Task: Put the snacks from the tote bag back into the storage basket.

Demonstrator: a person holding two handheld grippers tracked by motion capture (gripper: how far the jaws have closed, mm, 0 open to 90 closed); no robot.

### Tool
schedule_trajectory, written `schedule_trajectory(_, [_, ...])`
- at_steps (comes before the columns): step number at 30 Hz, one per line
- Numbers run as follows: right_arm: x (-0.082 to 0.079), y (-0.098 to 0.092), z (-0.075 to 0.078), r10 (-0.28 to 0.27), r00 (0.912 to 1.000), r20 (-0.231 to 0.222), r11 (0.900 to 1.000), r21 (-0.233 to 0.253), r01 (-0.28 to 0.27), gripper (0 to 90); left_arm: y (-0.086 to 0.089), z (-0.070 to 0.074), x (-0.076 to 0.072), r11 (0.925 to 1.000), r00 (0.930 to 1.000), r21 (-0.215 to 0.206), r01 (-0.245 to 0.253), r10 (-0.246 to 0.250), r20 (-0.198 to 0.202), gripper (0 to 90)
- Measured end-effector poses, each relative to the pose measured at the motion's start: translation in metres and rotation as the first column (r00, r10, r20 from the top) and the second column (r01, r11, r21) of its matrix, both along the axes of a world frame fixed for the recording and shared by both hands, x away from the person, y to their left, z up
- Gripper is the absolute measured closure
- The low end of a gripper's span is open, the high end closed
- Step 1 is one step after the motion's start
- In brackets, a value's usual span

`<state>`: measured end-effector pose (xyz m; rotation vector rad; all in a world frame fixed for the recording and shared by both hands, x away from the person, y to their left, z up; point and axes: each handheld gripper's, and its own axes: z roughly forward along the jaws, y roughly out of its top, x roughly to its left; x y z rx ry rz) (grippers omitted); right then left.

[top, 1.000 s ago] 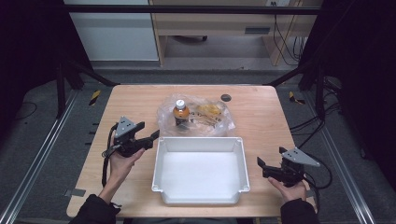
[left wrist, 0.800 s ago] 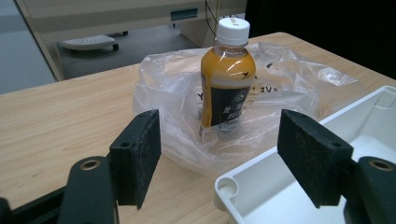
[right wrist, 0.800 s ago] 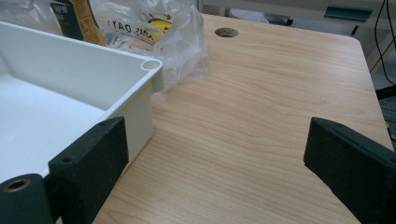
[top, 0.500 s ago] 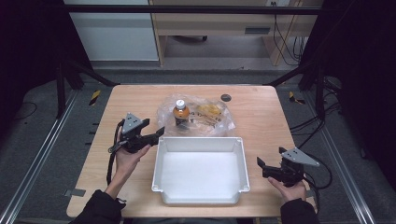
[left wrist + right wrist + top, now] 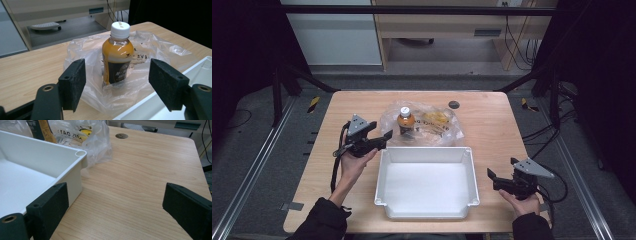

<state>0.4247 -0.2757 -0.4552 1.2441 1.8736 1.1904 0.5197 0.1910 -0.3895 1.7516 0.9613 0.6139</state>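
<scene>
Your left gripper [image 5: 388, 135] has moved right toward the orange drink bottle [image 5: 405, 120], which stands on the clear plastic bag [image 5: 439, 127] at upper centre, jaws wide apart. Your right gripper [image 5: 491, 175], also open, waits lower right beside the white tray [image 5: 427, 151].

Your wooden table [image 5: 492, 130] is carrying a white tray [image 5: 426, 220] by its near edge, crinkly plastic bag [image 5: 439, 132] sitting behind it.

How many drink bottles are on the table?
1. The bottle stands upright on the clear plastic bag, behind the white tray. The crumpled bag could hide something else.
</scene>
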Motion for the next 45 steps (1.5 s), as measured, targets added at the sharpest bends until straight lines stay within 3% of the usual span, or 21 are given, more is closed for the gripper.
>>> schedule_trajectory(23, [0.001,0.0,0.0,0.003,1.0,-0.002,1.0,0.0,-0.003,7.0,-0.018,0.001,0.021,1.0,1.0,0.001,0.001,-0.001,-0.003,29.7])
schedule_trajectory(32, [0.001,0.0,0.0,0.003,1.0,-0.002,1.0,0.005,-0.003,7.0,-0.026,0.004,0.029,0.9997,1.0,0.025,0.002,-0.002,0.004,29.4])
schedule_trajectory(34, [0.001,0.0,0.0,0.005,1.0,0.0,1.0,0.005,-0.005,7.0,-0.027,0.003,0.032,1.0,1.0,-0.002,0.002,-0.002,0.008,30.0])
schedule_trajectory(38, [0.001,0.0,0.0,0.005,1.0,-0.001,1.0,0.005,-0.005,7.1,-0.028,0.0,0.035,1.0,1.0,-0.002,-0.002,0.002,0.004,30.2])
schedule_trajectory(45, [0.001,0.0,0.0,0.005,1.0,-0.001,1.0,0.006,-0.005,7.1,-0.033,0.002,0.043,0.9997,1.0,0.023,-0.005,0.005,0.008,30.2])
